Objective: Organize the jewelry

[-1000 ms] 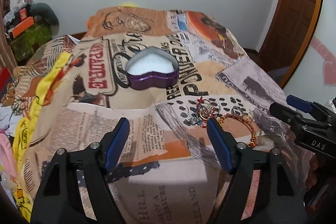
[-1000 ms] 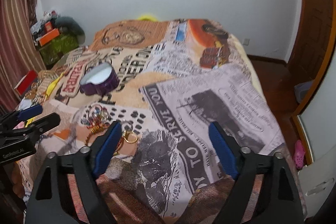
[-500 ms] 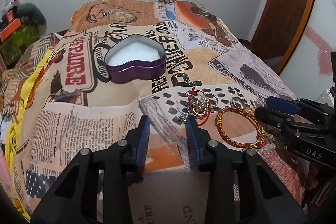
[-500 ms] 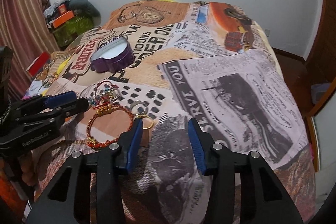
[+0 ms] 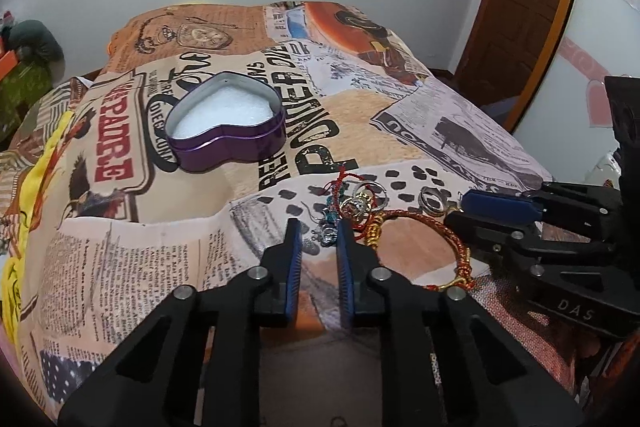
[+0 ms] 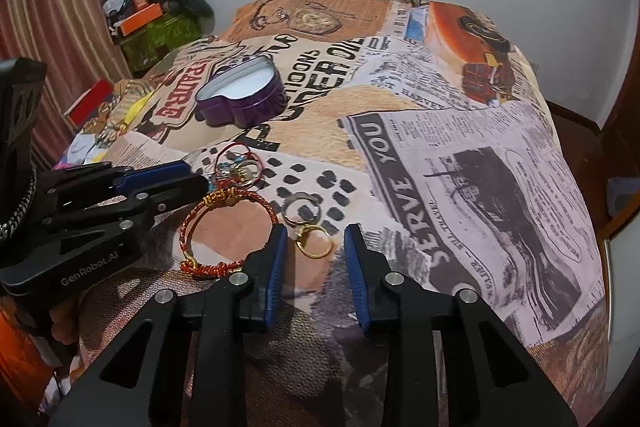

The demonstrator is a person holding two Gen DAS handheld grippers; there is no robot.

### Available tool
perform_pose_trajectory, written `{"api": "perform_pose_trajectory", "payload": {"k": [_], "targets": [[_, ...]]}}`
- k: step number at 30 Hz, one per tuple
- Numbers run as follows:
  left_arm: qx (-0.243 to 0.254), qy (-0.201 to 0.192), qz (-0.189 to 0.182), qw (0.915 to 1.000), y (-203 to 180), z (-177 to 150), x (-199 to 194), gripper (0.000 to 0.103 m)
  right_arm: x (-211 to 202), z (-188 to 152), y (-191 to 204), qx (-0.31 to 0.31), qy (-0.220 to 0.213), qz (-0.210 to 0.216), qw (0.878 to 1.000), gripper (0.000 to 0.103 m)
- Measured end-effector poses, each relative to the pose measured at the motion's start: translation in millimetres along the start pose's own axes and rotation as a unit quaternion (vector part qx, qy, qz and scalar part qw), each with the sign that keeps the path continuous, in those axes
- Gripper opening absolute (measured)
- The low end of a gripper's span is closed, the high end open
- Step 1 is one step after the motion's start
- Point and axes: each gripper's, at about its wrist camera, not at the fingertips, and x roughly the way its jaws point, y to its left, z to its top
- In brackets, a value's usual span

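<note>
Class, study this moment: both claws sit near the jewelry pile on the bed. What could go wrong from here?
1. The small pieces lie tangled, so the left claw may lift several at once.
2. The soft blanket could get pinched along with the gold ring in front of the right claw.
3. The heart tin sits farther back, so a loosely held piece may drop on the way.

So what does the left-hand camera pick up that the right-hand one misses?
Only the left wrist view shows the brown wooden door and the pink heart on the wall beside it. Only the right wrist view shows the striped curtain, the orange box on the green pile, and the gold ring lying between its own fingers. Both share the purple heart tin, open and with nothing in it, the red and gold bracelet, the tangle of small jewelry and the printed bedspread.
</note>
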Motion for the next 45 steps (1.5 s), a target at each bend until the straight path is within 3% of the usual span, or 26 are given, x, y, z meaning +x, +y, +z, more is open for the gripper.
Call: {"api": "perform_pose_trajectory", "payload": {"k": [7, 9, 22, 25, 27, 35, 39, 45], "targets": [[-0.006, -0.003, -0.004, 1.0, 1, 0, 0, 0.011, 2, 1, 2, -0.003, 0.0, 0.003, 1.0, 0.017], [-0.008, -0.004, -0.001, 1.0, 2, 1, -2, 0.011, 0, 2, 3, 0.0, 0.0, 0.004, 1.0, 0.007], [-0.026, -0.032, 0.006, 0.9991, 11, 3, -34, 0.011, -15, 4, -1, 0.018, -0.015, -0.006, 1.0, 0.007], [-0.029, -0.03, 0.005, 0.9991, 13, 1, -35, 0.011, -6, 4, -4, 0.026, 0.012, -0.012, 1.0, 0.013], [-0.03, -0.027, 0.007, 0.9991, 14, 0, -34, 0.011, -1, 3, -5, 0.03, 0.023, -0.01, 0.999, 0.027], [-0.043, -0.024, 0.01, 0.9988, 23, -2, -30, 0.011, 10, 6, -4, 0.014, 0.017, -0.004, 1.0, 0.028], [-0.046, -0.025, 0.012, 0.9986, 25, -1, -32, 0.011, 13, 8, -4, 0.006, 0.018, 0.002, 1.0, 0.014], [-0.05, -0.038, 0.016, 0.9979, 28, 5, -42, 0.011, 9, 9, -3, 0.01, 0.014, 0.001, 1.0, 0.01]]}}
